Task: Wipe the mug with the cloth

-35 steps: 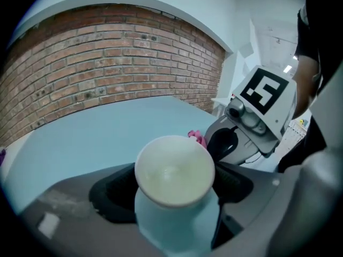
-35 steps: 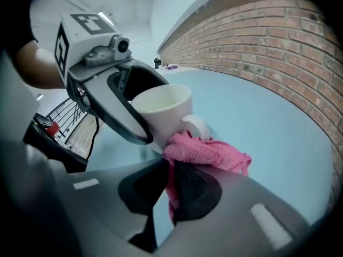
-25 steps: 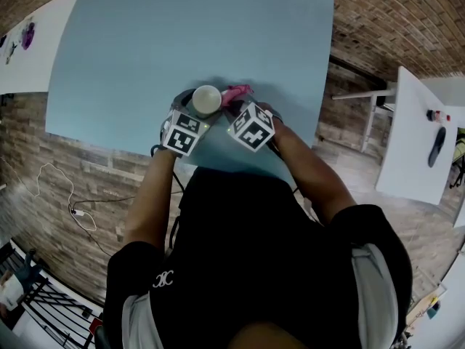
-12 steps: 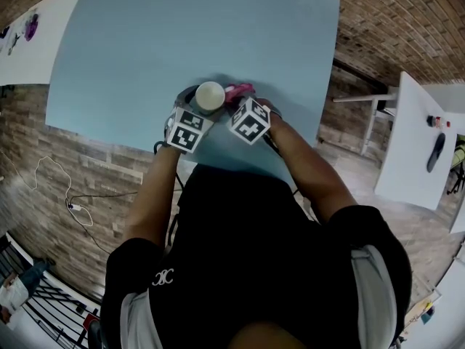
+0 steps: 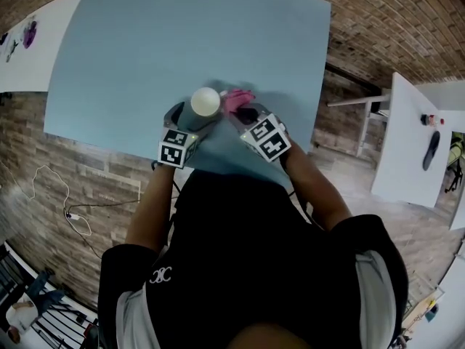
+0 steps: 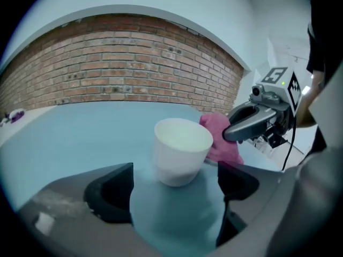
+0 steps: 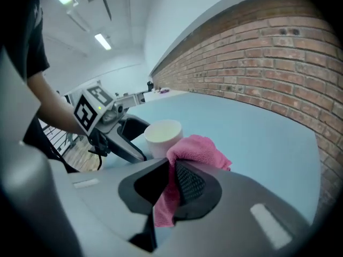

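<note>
The left gripper [image 5: 190, 118], in the head view, points up and rightward at the white mug [image 5: 205, 102], which stands upright near the front edge of the blue worktop [image 5: 182, 35]. The right gripper [image 5: 243, 113] comes in from the other side with the pink cloth [image 5: 234, 99] at its tips. The cloth lies just to the right of the mug, so the mug sits between the two grippers.

In the left gripper view the jaws stand as wide apart as they go, having just been opening. The mug stands mouth up straight ahead of the gap. It is clear of both pads and is not gripped. No handle shows. The cloth bulges against the mug's far right side, though I cannot tell if they touch.

In the right gripper view the jaws are closed on a fold of the cloth, with its loose bunch spilling past the tips. The mug is just beyond the bunch and a little to the left.

I judge the wipe turns on that small gap. The cloth hand is the nearer one and needs only a short push leftward onto the mug's upright wall. Nothing holds the mug, so it may slide unless the left gripper steadies it.
</note>
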`<state>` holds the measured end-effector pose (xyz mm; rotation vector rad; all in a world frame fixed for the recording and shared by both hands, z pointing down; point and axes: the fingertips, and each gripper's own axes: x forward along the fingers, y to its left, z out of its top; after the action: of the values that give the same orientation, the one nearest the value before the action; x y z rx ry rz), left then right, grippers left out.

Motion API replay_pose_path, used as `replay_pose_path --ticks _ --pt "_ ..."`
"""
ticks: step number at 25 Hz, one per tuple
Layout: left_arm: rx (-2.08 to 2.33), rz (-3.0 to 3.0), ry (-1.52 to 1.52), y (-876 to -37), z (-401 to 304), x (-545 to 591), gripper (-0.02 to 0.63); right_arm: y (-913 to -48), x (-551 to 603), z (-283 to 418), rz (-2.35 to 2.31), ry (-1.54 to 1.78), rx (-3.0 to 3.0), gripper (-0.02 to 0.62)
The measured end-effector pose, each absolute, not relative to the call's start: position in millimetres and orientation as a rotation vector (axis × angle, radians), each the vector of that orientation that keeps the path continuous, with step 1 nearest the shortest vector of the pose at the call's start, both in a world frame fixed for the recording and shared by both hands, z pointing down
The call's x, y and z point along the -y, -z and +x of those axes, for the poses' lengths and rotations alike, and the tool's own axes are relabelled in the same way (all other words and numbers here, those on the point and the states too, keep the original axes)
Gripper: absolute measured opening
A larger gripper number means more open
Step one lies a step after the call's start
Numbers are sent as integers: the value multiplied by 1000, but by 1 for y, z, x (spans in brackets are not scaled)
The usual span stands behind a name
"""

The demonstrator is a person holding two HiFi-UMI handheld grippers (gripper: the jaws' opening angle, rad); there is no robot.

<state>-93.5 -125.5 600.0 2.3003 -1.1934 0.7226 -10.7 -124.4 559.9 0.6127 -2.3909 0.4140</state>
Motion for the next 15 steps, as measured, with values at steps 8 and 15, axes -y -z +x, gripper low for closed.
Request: replay_pose_path --ticks 8,15 --pt "1345 2190 -481 -568 -152 101 3 -534 119 20 826 -501 2480 38" --pt "1317 2261 -450 -553 -156 112 5 -531 117 4 867 -518 2480 38"
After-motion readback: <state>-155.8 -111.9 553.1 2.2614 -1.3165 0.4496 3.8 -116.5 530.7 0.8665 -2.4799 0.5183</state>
